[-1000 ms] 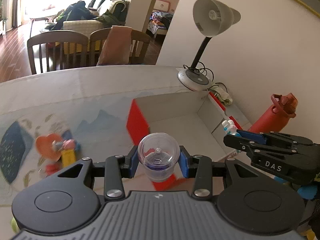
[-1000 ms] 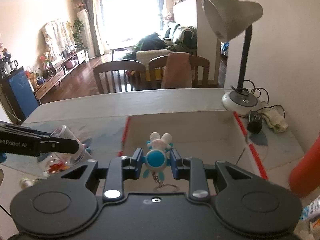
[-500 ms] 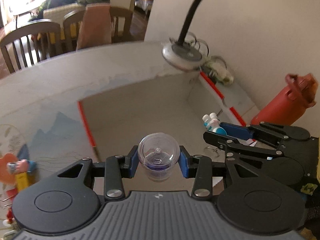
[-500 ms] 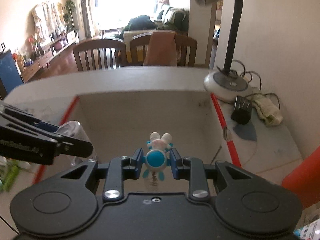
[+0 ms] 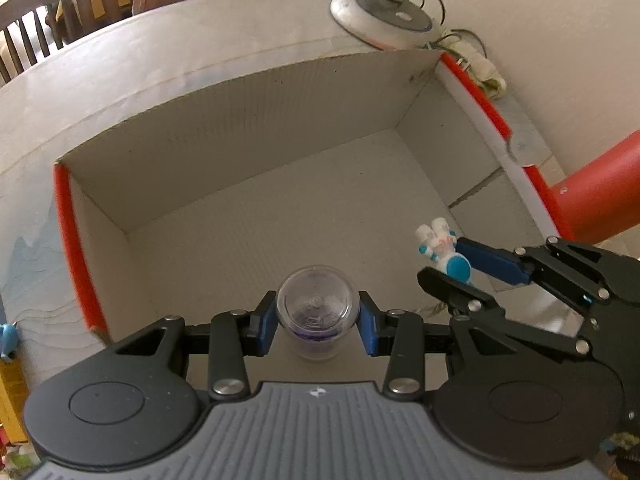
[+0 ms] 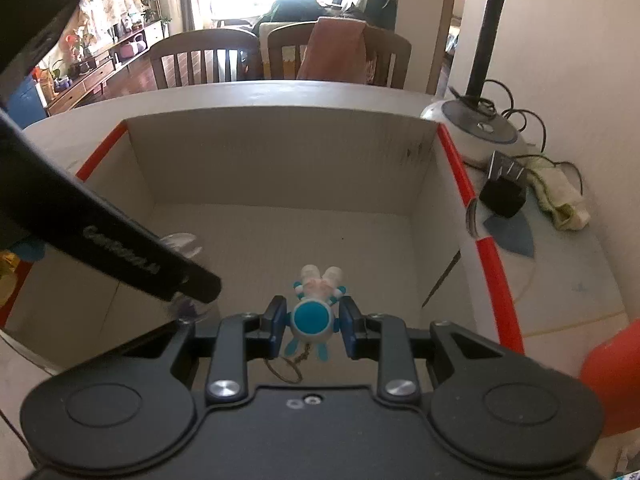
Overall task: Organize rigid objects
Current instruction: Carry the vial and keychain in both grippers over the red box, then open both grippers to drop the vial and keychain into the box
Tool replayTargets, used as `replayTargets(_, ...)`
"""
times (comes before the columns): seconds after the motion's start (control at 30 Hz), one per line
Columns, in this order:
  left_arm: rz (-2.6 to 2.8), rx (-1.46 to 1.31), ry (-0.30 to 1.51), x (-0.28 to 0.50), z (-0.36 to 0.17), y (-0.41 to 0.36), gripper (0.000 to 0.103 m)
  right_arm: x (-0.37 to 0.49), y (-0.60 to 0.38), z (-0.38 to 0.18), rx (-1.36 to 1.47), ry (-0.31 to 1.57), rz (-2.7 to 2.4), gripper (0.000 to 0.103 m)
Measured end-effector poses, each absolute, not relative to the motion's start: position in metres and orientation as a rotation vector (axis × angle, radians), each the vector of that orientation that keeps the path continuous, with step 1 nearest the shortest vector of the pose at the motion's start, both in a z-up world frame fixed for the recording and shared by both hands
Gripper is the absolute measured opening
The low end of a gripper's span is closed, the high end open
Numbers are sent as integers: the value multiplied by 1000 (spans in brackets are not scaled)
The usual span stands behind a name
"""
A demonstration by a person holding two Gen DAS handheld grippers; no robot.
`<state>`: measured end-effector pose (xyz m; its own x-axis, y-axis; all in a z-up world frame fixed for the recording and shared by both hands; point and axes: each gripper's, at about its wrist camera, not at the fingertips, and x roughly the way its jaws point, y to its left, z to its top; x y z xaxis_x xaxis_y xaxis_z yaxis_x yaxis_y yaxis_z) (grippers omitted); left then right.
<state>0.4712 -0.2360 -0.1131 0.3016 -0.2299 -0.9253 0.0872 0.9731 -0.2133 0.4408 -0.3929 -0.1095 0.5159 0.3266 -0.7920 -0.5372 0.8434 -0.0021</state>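
My left gripper (image 5: 316, 322) is shut on a small clear plastic capsule (image 5: 315, 312) with something purple inside, held over the floor of an open cardboard box (image 5: 248, 120) with red edges. My right gripper (image 6: 313, 326) is shut on a blue and white bunny keychain (image 6: 314, 312) whose ring and chain dangle below; it also hangs inside the box (image 6: 280, 160). In the left wrist view the right gripper (image 5: 460, 270) and the keychain (image 5: 444, 252) sit to the right of the capsule. In the right wrist view the left gripper's black finger (image 6: 132, 256) crosses at the left and mostly hides the capsule (image 6: 182, 242).
A desk lamp base (image 5: 380, 20) with cords stands behind the box's far right corner. A red bottle (image 5: 592, 196) stands right of the box. A black adapter (image 6: 502, 192) and a cloth (image 6: 560, 196) lie by the wall. Small toys (image 5: 8, 340) lie left of the box. Chairs stand beyond the table.
Both grippers have come forward and down over the box and tilted to look into it. The capsule and the keychain stay gripped. The lamp head has left the view.
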Motion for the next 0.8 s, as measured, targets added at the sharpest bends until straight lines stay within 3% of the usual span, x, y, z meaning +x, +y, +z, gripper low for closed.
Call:
replayTargets(0.53, -183, -102, 1275, 503, -138, -251, 40, 454, -393, -123, -256, 954, 531, 28)
replayTargets(0.8, -164, -109, 1268, 496, -142, -249, 40, 457, -393, -118, -236, 952, 534, 33)
